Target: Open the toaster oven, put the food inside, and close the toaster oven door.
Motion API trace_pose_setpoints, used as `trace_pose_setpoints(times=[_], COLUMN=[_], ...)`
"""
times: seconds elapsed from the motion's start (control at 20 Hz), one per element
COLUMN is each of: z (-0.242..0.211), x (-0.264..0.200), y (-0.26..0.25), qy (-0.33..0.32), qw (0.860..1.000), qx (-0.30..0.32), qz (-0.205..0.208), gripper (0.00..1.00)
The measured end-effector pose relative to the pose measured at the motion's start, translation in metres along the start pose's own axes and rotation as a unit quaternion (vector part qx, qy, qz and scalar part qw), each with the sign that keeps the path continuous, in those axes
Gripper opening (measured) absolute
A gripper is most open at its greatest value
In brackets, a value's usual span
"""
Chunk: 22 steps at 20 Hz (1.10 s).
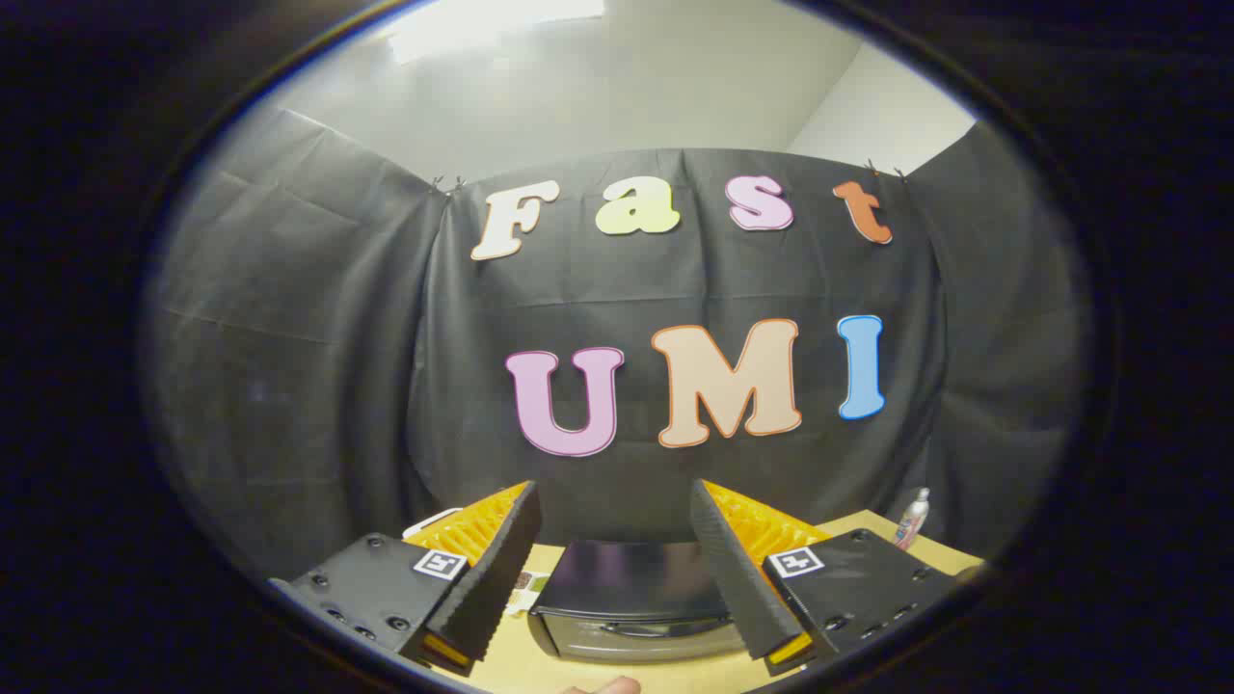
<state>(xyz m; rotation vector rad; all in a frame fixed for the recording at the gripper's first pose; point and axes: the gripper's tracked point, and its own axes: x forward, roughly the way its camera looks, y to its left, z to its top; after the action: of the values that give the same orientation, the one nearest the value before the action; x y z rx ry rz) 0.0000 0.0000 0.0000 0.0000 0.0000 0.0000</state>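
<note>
tongs point(617, 569) gape above toaster oven point(631, 602), door seemingly closed.

We are in a staged recording booth: black cloth point(289, 337) drapes behind the wooden table point(868, 528), a toaster oven point(631, 598) sits on that table, and plain white walls point(627, 87) rise above the cloth.
</note>
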Motion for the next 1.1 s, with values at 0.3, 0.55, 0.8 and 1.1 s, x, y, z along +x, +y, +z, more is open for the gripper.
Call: trace_pose_setpoints(times=[0.3, 0.55, 0.8, 1.1], z=[-0.004, 0.0, 0.012, 0.014], x=[-0.009, -0.017, -0.023, -0.027], y=[0.009, 0.014, 0.033, 0.046], qy=[0.023, 0.013, -0.008, -0.013], qw=[1.0, 1.0, 1.0, 0.999], qx=[-0.007, -0.005, 0.01, 0.008], qz=[-0.008, -0.003, 0.021, 0.029], gripper=[0.97, 0.97, 0.97, 0.97])
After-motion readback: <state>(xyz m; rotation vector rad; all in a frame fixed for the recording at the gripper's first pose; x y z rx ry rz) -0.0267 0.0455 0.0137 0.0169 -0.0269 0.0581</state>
